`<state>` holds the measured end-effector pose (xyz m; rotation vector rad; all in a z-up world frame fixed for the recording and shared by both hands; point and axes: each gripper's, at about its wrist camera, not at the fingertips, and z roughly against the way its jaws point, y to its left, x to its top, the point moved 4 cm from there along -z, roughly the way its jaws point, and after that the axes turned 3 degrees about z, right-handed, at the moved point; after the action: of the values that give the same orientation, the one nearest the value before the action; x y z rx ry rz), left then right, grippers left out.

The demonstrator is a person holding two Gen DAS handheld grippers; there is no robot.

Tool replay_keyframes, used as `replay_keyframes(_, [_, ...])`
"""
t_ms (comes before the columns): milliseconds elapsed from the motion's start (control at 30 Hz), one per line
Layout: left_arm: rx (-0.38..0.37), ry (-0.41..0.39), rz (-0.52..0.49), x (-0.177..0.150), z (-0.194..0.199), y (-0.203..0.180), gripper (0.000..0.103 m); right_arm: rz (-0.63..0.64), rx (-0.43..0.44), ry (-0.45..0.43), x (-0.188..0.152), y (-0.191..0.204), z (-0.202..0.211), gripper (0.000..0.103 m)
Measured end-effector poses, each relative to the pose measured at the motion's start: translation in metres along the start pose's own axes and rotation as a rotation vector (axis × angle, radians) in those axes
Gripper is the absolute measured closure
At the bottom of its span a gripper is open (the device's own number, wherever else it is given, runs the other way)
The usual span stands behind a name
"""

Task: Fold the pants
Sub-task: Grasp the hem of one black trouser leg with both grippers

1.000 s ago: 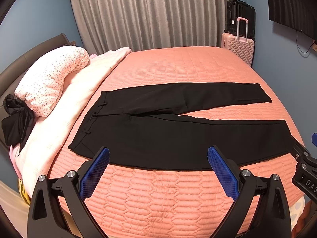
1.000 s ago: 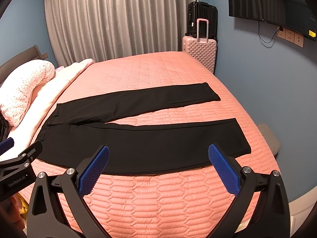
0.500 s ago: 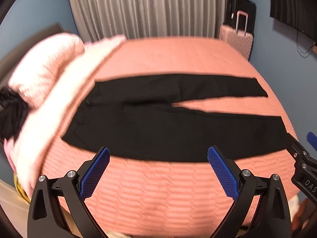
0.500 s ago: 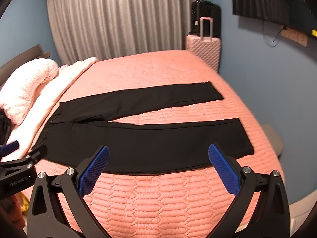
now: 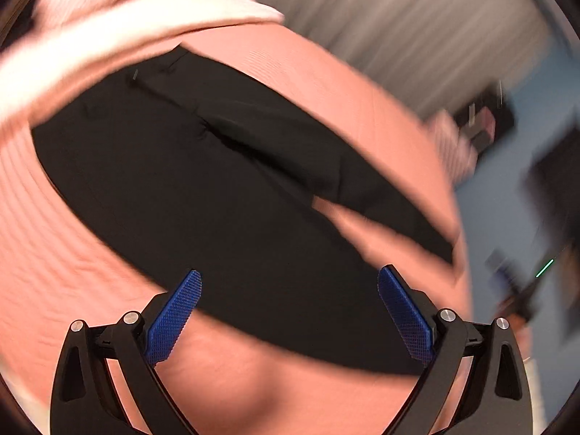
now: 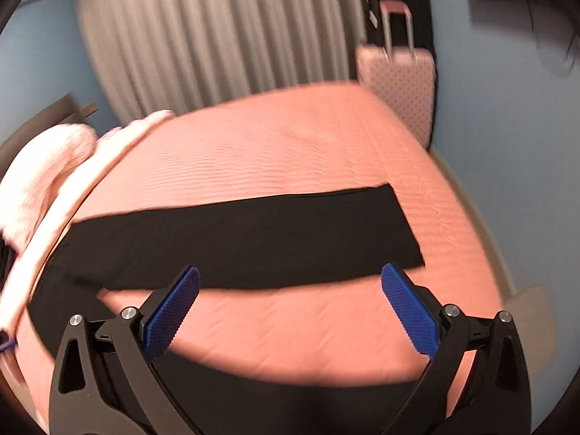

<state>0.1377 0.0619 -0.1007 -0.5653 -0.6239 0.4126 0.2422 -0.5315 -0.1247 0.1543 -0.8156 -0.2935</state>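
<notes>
Black pants (image 5: 203, 188) lie flat on the pink quilted bed (image 5: 54, 253), waist at the left and both legs spread to the right. My left gripper (image 5: 288, 311) is open and empty, hovering low over the near leg close to the waist end. My right gripper (image 6: 290, 308) is open and empty, over the strip of bed between the two legs; the far leg (image 6: 253, 239) lies just beyond its fingers and the near leg (image 6: 290, 398) lies under it. Both views are motion-blurred.
A white-pink duvet and pillow (image 6: 43, 166) are piled along the bed's left side. A pink suitcase (image 6: 398, 83) with a black one behind stands by the grey curtain (image 6: 217, 36). The bed's right edge drops off beside the blue wall (image 6: 507, 145).
Both grippers have moved forward and down toward the pants, which now look much larger. The left view has tilted and swung toward the waist end. Both grippers stay open.
</notes>
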Motion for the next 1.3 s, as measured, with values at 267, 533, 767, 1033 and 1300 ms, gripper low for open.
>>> replay_keyframes(267, [0.262,0.002,-0.131,0.056,-0.092,-0.009,0.006,-0.037,-0.034,0.176,0.053,-0.097,-0.165,0.005])
replay_keyframes(533, [0.392,-0.051,-0.527,0.134,-0.136,-0.046,0.006,0.158,-0.072,0.234,0.041,-0.091,-0.215,0.034])
replay_keyframes(767, [0.576,-0.040,-0.473,0.280,-0.182,0.027,0.005,0.140,-0.040,0.225,0.044,-0.092,-0.208,0.085])
replay_keyframes(1033, [0.792,-0.029,-0.425,0.403,-0.250,0.118,0.008,0.079,-0.055,0.181,0.042,-0.093,-0.208,0.084])
replay_keyframes(1300, [0.591,0.042,-0.402,0.387,-0.262,0.111,0.082,0.020,-0.127,0.179,0.046,-0.084,-0.208,0.092])
